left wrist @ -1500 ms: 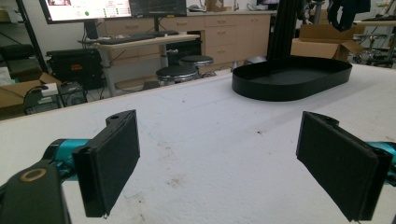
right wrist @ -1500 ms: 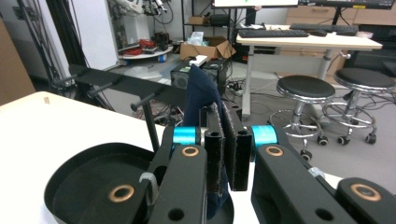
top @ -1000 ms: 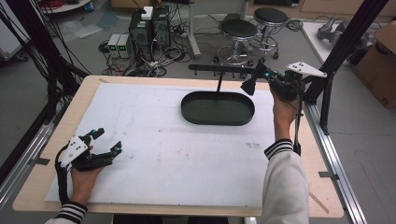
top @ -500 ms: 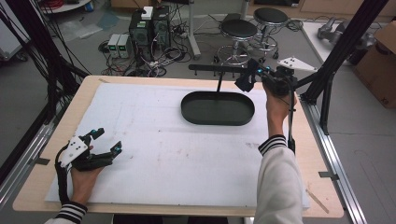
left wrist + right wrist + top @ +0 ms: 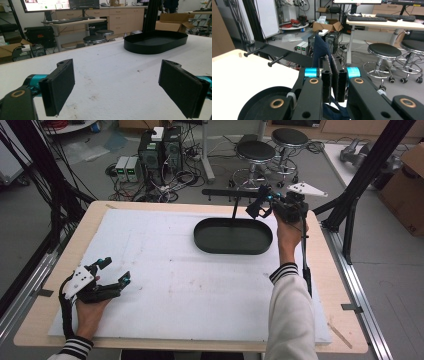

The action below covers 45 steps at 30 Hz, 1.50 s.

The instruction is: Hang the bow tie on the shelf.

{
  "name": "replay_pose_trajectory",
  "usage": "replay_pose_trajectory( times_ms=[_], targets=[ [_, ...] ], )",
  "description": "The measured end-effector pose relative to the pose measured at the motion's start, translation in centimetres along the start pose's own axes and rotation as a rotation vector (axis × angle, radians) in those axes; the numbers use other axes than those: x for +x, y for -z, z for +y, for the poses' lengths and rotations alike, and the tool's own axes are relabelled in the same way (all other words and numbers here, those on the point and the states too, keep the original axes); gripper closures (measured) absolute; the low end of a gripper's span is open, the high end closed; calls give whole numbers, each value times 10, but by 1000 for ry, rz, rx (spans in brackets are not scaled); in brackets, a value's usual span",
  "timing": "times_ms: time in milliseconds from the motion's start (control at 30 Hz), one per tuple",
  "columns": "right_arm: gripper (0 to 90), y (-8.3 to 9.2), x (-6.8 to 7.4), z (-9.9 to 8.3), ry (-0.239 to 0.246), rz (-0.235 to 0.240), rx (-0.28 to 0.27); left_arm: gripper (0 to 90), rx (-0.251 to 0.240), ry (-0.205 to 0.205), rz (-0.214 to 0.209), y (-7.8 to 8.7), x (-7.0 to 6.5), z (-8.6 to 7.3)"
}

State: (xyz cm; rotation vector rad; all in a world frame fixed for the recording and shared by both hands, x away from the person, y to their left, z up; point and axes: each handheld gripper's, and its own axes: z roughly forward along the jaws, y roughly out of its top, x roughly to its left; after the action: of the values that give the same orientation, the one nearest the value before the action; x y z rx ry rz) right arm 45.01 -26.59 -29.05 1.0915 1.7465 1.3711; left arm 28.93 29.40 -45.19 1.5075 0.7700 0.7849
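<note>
My right gripper (image 5: pixel 334 75) is shut on a small piece of dark navy cloth (image 5: pixel 319 50), which sticks up above the pads and hangs below them. In the high view this gripper (image 5: pixel 257 208) is held in the air at the far right end of a black oval tray (image 5: pixel 233 236), just beside a black rack bar (image 5: pixel 230 193) on a thin post. The bar's pegs (image 5: pixel 278 61) show to the left of the jaws. My left gripper (image 5: pixel 116 270) rests on the white mat at the near left, open, with nothing between its pads (image 5: pixel 60 85).
The white mat (image 5: pixel 165 285) covers most of the wooden table (image 5: pixel 345 285). The tray (image 5: pixel 155 42) lies far ahead of the left gripper. Black frame posts (image 5: pixel 360 185) stand at the right edge. Stools (image 5: pixel 256 151) and computers are on the floor behind.
My right gripper has moved left along the rack bar with the cloth in it, from beyond the tray's right end to its far right rim. The left gripper has kept still.
</note>
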Motion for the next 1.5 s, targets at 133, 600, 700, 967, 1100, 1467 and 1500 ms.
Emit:
replay_pose_trajectory(
  times_ms=[133, 600, 700, 967, 1100, 1467, 1500],
  targets=[
    [876, -5, 2, -3, 1, 3, 20, 139, -1, -1, 1, 0, 0, 0],
    [876, -25, 11, -17, -9, 0, 121, 139, -3, -3, -2, 0, 0, 0],
    [876, -29, 12, -20, -9, -4, 142, 139, -5, -1, -2, 0, 0, 0],
    [875, -37, 13, -29, -15, -8, 217, 139, -7, -4, -2, 0, 0, 0],
    [871, -39, 14, -31, 9, -12, 244, 139, -6, -4, -3, 0, 0, 0],
    [792, -41, 15, -37, 34, -1, 331, 139, -8, -5, -2, 0, -1, 0],
    [764, -42, 15, -38, 30, 4, 337, 139, -6, -5, -2, 0, -1, 0]
  ],
)
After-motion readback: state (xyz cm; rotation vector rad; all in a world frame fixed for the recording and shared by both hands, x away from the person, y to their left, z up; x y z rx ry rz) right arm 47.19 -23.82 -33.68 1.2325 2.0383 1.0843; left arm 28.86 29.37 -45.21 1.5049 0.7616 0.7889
